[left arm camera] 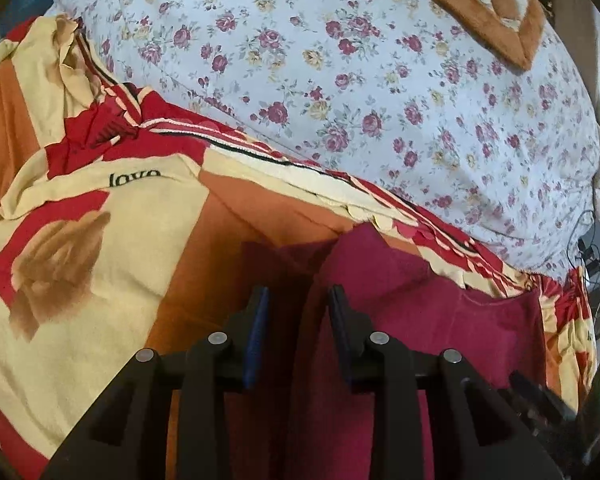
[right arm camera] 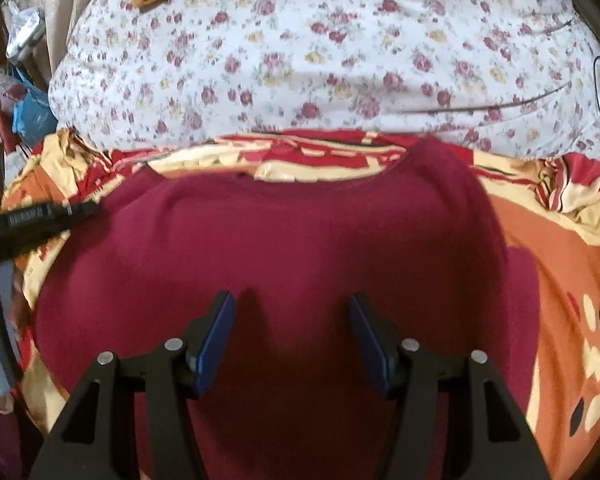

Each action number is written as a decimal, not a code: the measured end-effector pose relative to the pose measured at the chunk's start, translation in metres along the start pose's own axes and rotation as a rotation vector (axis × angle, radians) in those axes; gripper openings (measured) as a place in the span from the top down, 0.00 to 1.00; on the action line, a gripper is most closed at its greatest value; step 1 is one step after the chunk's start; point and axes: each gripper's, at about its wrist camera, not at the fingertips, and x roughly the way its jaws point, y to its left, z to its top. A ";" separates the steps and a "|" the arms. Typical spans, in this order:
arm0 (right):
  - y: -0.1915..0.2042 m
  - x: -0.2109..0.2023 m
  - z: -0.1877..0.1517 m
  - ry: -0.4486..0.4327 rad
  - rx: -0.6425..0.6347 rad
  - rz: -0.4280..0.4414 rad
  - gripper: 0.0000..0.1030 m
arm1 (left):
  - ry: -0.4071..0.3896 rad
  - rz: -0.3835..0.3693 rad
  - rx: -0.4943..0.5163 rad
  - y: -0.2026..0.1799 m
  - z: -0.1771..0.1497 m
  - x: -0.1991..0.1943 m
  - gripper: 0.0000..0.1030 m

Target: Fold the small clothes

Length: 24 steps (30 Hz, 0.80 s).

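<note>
On bedspread (right arm camera: 560,240): maroon garment (right arm camera: 280,240) flat for folding; left gripper (left arm camera: 298,296) narrowly parted, right gripper (right arm camera: 292,304) spread, neither pinching cloth.

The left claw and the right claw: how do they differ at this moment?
1. Opening: the left claw has a narrow gap between its blue pads; the right claw is spread much wider.
2. Place: the left claw is over the garment's edge, next to the orange sheet; the right claw is over the garment's middle.
3. Fabric: a fold rises between the left pads; under the right claw the cloth lies flat.

Both are open, point down and hold nothing.
</note>
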 end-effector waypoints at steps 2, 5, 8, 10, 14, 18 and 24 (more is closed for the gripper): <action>0.005 0.002 -0.004 -0.014 -0.039 -0.011 0.33 | 0.017 0.031 -0.010 0.003 0.004 0.011 0.80; 0.010 0.003 -0.007 -0.017 -0.066 -0.021 0.30 | 0.047 0.052 0.002 0.004 0.002 0.021 0.80; 0.005 0.004 -0.008 -0.024 -0.047 0.006 0.28 | 0.038 0.073 0.035 -0.002 0.000 0.020 0.80; 0.005 0.004 -0.008 -0.027 -0.046 0.015 0.25 | 0.038 0.071 0.039 -0.002 -0.001 0.018 0.80; 0.013 0.001 -0.003 0.001 -0.074 -0.016 0.26 | 0.047 0.021 0.010 0.003 -0.005 0.006 0.79; 0.019 -0.011 0.002 -0.022 -0.075 0.033 0.26 | 0.075 -0.094 -0.078 0.019 -0.013 -0.017 0.61; 0.029 -0.005 0.005 -0.052 -0.133 0.021 0.26 | 0.119 -0.247 -0.321 0.055 -0.030 -0.029 0.39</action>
